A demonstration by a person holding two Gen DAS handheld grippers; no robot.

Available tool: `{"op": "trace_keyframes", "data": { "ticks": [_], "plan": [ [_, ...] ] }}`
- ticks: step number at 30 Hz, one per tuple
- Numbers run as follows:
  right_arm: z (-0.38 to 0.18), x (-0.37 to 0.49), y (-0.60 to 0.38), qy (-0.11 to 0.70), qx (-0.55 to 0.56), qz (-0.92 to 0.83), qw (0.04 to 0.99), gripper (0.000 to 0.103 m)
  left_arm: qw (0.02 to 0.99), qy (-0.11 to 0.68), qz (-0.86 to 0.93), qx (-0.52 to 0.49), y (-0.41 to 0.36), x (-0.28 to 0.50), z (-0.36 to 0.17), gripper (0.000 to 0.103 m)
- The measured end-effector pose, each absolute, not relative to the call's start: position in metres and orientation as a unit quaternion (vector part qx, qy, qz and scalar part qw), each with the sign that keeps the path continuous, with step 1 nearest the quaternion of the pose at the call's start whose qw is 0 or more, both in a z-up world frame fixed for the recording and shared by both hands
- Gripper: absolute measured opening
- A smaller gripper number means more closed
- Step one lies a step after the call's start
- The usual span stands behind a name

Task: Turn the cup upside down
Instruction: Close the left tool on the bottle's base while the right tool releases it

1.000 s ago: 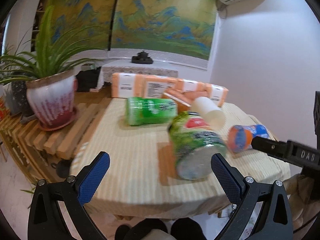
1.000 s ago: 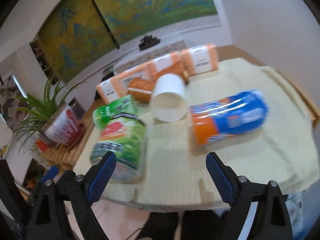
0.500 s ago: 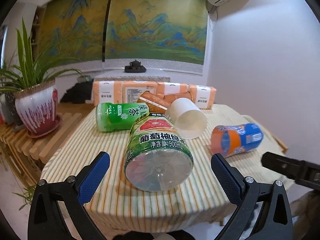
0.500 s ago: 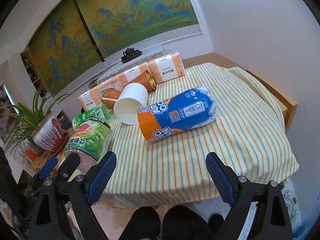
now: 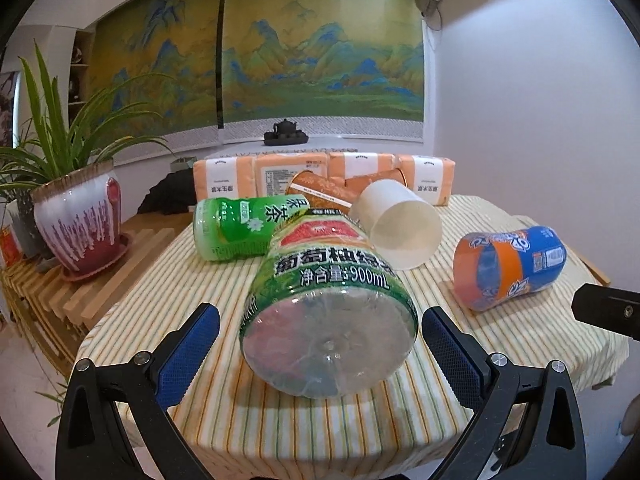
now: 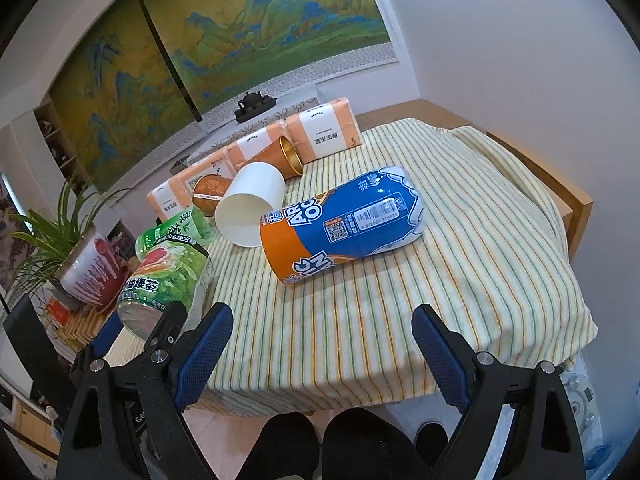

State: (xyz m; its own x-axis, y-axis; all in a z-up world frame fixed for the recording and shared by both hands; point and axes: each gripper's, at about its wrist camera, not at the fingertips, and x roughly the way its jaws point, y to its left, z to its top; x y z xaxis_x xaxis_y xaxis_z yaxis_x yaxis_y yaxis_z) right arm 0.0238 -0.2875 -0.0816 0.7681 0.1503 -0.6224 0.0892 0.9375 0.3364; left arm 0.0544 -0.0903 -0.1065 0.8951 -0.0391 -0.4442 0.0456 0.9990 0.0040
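A white paper cup (image 5: 398, 225) (image 6: 251, 210) lies on its side on the striped tablecloth, its mouth turned toward me. It rests among bottles near the table's middle. My left gripper (image 5: 320, 350) is open at the near table edge, its blue pads either side of a big green bottle's base without touching it. My right gripper (image 6: 322, 344) is open too, above the front edge, nothing between its fingers. The cup is well beyond both.
A large green tea bottle (image 5: 330, 304), a smaller green bottle (image 5: 244, 232) and an orange-blue bottle (image 6: 344, 226) lie on the striped cloth (image 6: 460, 264). Two orange cups (image 6: 286, 156) and tissue packs (image 5: 320, 172) sit behind. A potted plant (image 5: 76, 216) stands left on slats.
Both grippers have pulled back and steadied; the left view now faces the big green bottle's base squarely, and the right view rose above the table's front edge. Objects have stayed put.
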Motion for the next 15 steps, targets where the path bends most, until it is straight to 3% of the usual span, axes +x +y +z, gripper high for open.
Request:
{"op": "trace_keyframes", "data": {
  "ticks": [6,8,15],
  "plan": [
    [-0.0839,0.0279,-0.2836,0.346,0.175,0.019,0.922,0.089,0.974,0.227,-0.024,0.005,-0.0901,0.0564,-0.1088,0.099],
    [-0.0838,0.0281,-0.2834,0.346,0.175,0.019,0.921,0.089,0.973,0.230,-0.027,0.007,-0.0903,0.0573,-0.1097,0.091],
    [-0.0828,0.0282,-0.2837,0.345,0.174,0.016,0.922,0.089,0.972,0.232,-0.033,0.005,-0.0878,0.0585,-0.1101,0.090]
  ]
}}
